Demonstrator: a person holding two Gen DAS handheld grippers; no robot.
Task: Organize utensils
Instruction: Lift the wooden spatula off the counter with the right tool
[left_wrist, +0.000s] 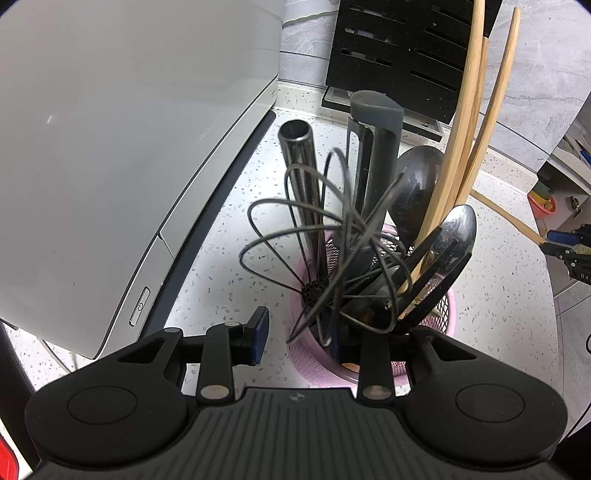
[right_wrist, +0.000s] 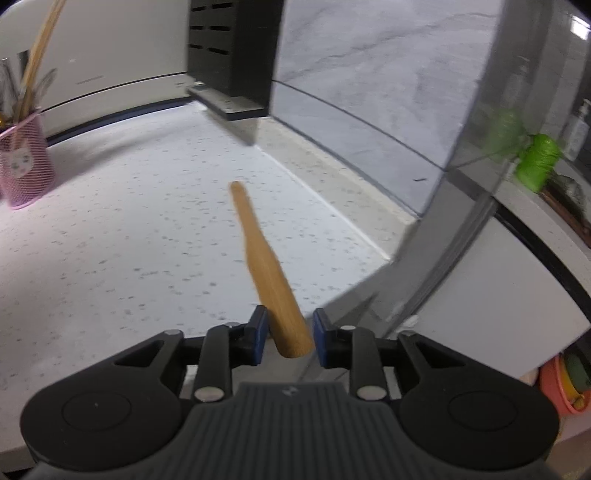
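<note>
- Most of the sorting looks done: the pink holder (left_wrist: 369, 373) already stands full, with a whisk (left_wrist: 314, 240), a ladle (left_wrist: 413, 184), a spoon (left_wrist: 456, 236) and long wooden handles upright in it.
- One wooden utensil (right_wrist: 266, 266) is left. It is well to the right of the holder, low over the counter (right_wrist: 129, 240), with its thick end between the pads of your right gripper (right_wrist: 290, 332) and its thin end pointing to the far wall.
- Your right gripper's jaws sit close on both sides of that end, but the blur means you cannot tell whether they press on it.
- Your left gripper (left_wrist: 299, 332) hangs over the holder's near rim, partly open. Its left pad is clear of the mesh and its right finger is mostly hidden behind the whisk, so nothing looks clamped.
- What remains, by my reading, is to carry that utensil left and stand it in the holder.
</note>
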